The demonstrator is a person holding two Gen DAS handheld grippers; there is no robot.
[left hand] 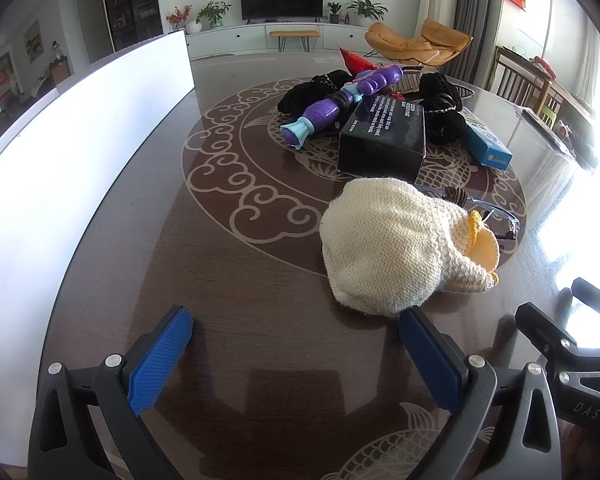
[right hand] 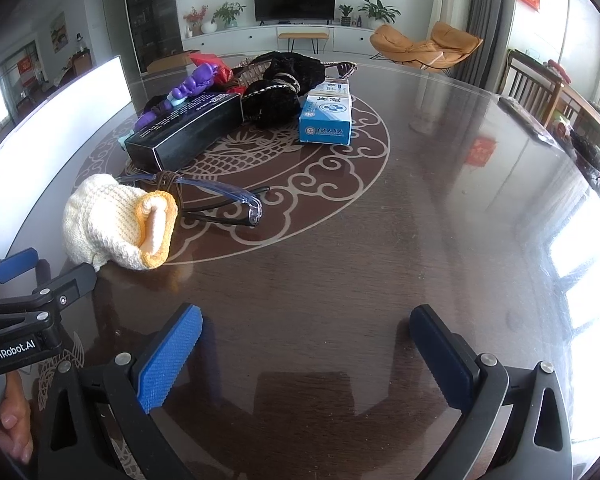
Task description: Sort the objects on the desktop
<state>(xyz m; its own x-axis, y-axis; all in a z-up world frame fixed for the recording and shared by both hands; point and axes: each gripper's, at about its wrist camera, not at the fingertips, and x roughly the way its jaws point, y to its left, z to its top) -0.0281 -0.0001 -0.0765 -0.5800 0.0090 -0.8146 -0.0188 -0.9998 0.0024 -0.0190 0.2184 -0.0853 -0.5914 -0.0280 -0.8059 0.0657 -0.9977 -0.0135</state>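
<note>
A cream knitted hat point(left hand: 396, 248) with a yellow edge lies on the dark table, just ahead and right of my open, empty left gripper point(left hand: 296, 344). It also shows at the left of the right wrist view point(right hand: 112, 224). Clear glasses point(right hand: 220, 200) lie beside it. Further back are a black box point(left hand: 384, 136), a purple toy point(left hand: 340, 104), black cloth point(left hand: 440, 108) and a blue-white box point(right hand: 328, 116). My right gripper point(right hand: 306, 340) is open and empty over bare table. The left gripper point(right hand: 40, 276) shows at its left.
A white bin wall point(left hand: 60, 168) runs along the table's left side. A red item point(left hand: 356, 60) and a wicker basket point(right hand: 340, 67) lie at the back of the pile. Chairs and a side table stand at the right.
</note>
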